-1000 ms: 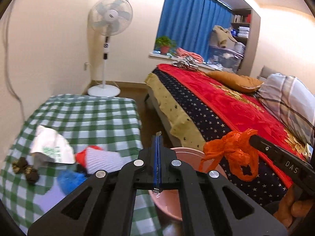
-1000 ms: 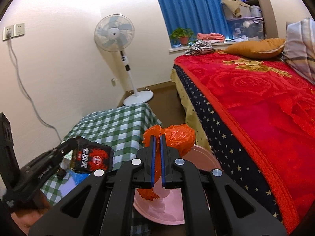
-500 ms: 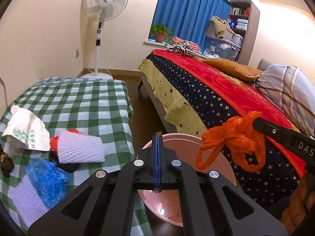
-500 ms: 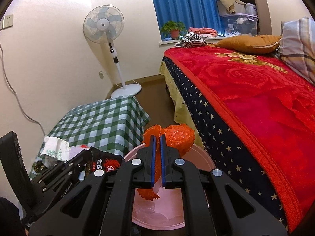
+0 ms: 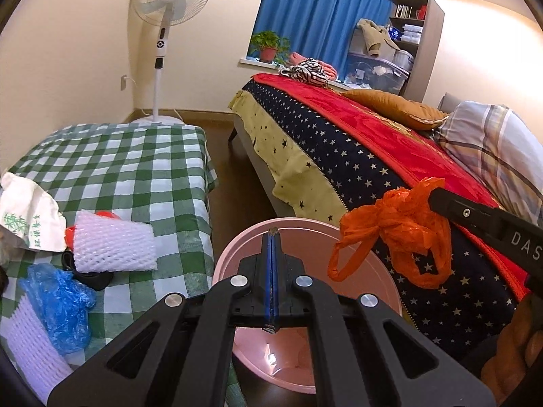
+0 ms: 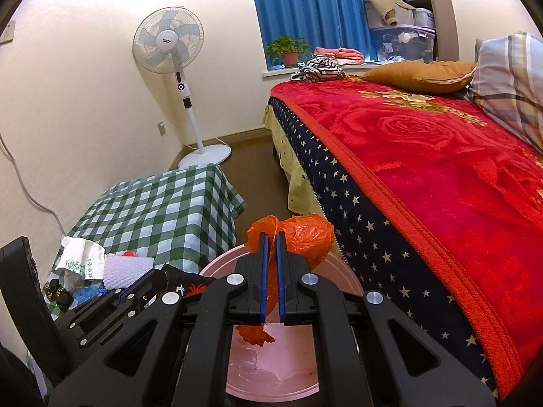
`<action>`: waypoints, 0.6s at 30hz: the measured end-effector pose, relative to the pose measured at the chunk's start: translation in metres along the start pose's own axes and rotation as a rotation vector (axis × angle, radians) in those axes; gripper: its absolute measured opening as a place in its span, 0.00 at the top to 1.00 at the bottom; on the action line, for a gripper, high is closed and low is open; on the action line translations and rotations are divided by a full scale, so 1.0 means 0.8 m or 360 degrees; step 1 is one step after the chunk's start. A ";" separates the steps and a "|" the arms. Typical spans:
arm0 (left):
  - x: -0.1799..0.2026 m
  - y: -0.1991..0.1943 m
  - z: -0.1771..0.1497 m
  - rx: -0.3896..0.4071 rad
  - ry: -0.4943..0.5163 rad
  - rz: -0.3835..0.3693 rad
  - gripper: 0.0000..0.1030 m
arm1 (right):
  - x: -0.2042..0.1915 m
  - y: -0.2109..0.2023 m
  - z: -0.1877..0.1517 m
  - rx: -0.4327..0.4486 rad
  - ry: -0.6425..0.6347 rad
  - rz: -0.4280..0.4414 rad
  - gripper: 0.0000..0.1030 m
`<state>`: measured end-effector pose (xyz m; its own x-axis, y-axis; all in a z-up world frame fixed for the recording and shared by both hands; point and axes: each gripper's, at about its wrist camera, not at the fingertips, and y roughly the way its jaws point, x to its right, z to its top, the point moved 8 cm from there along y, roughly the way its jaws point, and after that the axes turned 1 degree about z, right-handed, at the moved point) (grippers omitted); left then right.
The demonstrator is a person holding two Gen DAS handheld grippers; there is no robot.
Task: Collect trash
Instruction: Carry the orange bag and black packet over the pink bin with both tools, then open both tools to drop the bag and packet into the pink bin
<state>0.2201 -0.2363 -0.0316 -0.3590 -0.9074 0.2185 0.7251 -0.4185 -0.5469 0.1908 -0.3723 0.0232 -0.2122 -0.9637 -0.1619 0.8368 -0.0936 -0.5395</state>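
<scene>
Right now the right gripper (image 6: 270,237) is clamped on the orange bag (image 6: 307,237), hanging over the pink basin (image 5: 302,234) at its 2 o'clock rim; the left gripper (image 5: 272,234), jaws together, pinches a black wrapper (image 6: 190,283); I'd centre both, then release.

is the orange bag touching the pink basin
Apart. The left wrist view shows the orange bag hanging from the right gripper, above the pink basin.
</scene>
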 end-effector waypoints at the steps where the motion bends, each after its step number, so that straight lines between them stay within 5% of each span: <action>1: 0.000 0.000 0.000 0.0000 -0.0003 0.0000 1.00 | 0.000 -0.001 0.000 0.0003 -0.0003 -0.0001 0.95; 9: 0.005 -0.007 0.010 0.0042 -0.0012 -0.0078 1.00 | 0.002 -0.005 0.002 0.0025 0.0010 -0.0014 0.91; 11: 0.007 -0.005 0.012 0.0035 -0.0026 -0.0124 0.93 | 0.003 -0.005 0.001 0.0021 0.0018 -0.0009 0.87; 13: 0.005 -0.006 0.012 0.0044 -0.0022 -0.0111 0.71 | 0.005 -0.008 0.002 0.0038 0.0027 -0.0018 0.72; 15: 0.000 -0.011 0.013 0.0062 -0.0035 -0.0103 0.69 | 0.008 -0.012 0.004 0.0062 0.0042 -0.0034 0.62; 18: -0.010 -0.016 0.015 0.0071 -0.0068 -0.0100 0.69 | 0.011 -0.016 0.005 0.0079 0.0062 -0.0035 0.60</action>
<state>0.2205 -0.2244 -0.0165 -0.3795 -0.8798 0.2862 0.7277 -0.4749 -0.4949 0.1806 -0.3806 0.0320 -0.2494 -0.9510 -0.1827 0.8555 -0.1279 -0.5018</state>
